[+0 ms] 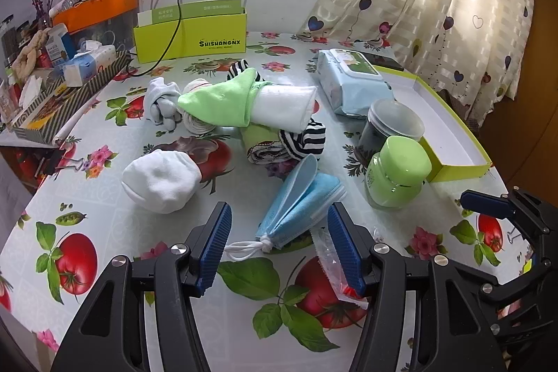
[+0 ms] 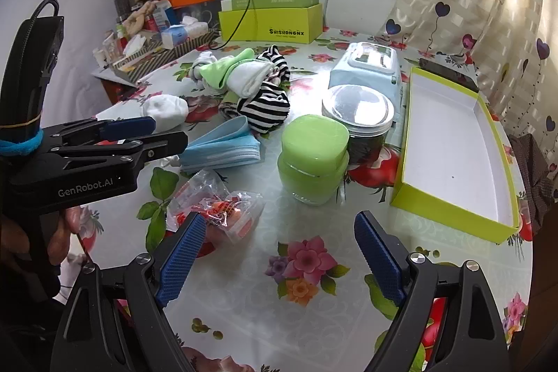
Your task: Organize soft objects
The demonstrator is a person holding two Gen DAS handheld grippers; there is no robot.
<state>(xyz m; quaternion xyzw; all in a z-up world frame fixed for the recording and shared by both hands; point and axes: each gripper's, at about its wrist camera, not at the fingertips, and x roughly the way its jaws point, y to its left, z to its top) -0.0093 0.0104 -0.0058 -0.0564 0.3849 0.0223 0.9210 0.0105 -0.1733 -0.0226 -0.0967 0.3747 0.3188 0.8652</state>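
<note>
We see table (image 1: 216, 330) under tomato-print cloth, window and heart curtain (image 1: 453, 6) behind. Green jar (image 1: 397, 173) and clear-lidded jar (image 1: 392, 124) stand right of centre; open tray (image 2: 450, 208) at right. Sock pile (image 1: 244, 103) mid-frame. Blue mask (image 1: 300, 208), folded, just ahead of left gripper (image 1: 279, 225), fingers apart, empty. Right gripper (image 2: 279, 232) likewise spread, empty.

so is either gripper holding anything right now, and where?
Nothing held. Left gripper is open, straddling the blue face masks without closing; right gripper is open over bare table.
</note>
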